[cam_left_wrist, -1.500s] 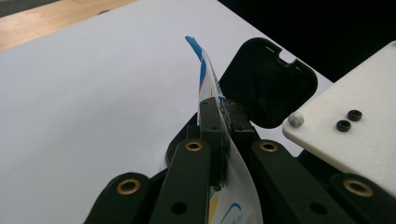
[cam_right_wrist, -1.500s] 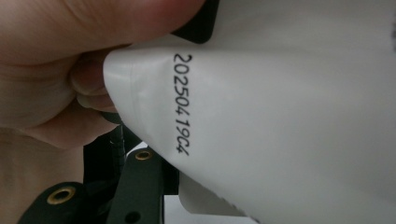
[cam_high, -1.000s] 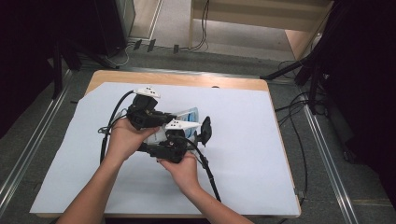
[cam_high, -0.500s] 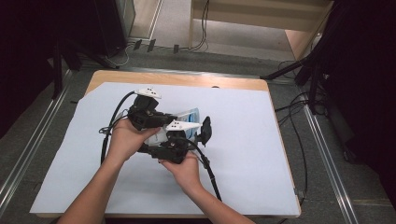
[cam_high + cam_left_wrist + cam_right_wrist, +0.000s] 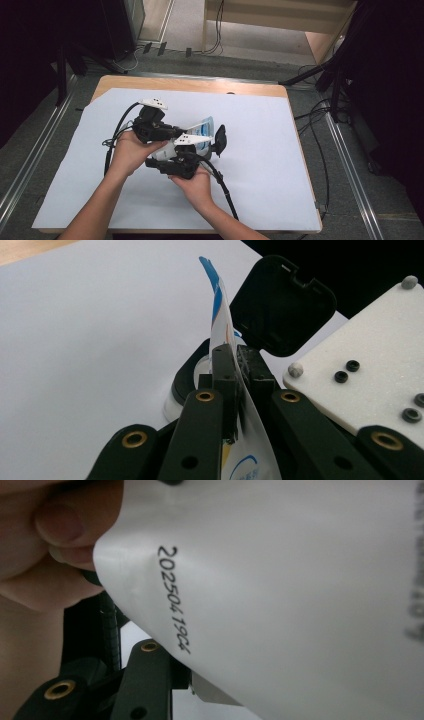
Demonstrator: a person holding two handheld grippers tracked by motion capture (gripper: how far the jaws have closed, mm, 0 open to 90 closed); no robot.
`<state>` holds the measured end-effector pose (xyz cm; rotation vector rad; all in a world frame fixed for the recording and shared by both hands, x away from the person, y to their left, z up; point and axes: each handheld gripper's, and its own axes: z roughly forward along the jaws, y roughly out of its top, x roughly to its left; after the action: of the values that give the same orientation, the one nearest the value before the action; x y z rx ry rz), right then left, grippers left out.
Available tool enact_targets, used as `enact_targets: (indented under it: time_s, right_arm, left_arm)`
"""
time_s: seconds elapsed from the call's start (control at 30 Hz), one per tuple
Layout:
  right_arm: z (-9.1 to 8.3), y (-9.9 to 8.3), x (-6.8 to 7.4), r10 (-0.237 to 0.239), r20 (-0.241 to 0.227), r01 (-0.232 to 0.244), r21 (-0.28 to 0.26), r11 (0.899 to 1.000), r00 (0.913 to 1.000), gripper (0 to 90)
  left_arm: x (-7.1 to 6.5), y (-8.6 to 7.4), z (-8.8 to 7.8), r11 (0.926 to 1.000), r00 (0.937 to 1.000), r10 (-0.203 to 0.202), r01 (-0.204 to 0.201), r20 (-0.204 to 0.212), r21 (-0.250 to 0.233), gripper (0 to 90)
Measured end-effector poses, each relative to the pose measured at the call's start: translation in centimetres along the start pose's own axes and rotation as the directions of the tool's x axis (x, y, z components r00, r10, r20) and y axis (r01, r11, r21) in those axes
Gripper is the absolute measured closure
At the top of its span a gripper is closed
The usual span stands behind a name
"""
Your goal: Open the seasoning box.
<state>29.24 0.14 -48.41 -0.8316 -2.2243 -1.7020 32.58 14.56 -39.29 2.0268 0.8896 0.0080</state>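
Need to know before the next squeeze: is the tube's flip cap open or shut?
Open. The black flip cap stands swung back off the white tube, whose flat end is pinched in the left gripper.

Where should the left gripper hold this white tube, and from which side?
Grip the flat crimped tail of the tube, coming in along its thin edge, as the left gripper does now: the tail is thin enough for shut jaws. The round body sits in the right gripper.
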Motion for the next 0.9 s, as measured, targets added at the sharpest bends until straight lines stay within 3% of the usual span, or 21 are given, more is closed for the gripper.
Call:
enact_targets:
  time_s: [0.43,0.9]
  right_arm:
    - [0.5,-1.1,-0.6,-0.005,0.051,0.005,0.015,1.0,0.9987,61.3]
    - [0.8,-1.9,-1.3,-0.011,0.08,0.007,0.05,0.999,0.9968,62.3]
  left_arm:
    - [1.1,-1.0,-0.4,0.9999,0.9987,-0.004,0.003,0.051,0.015,86.7]
    - [1.8,-1.4,-0.4,0.9995,0.9979,-0.014,0.012,0.063,0.028,85.9]
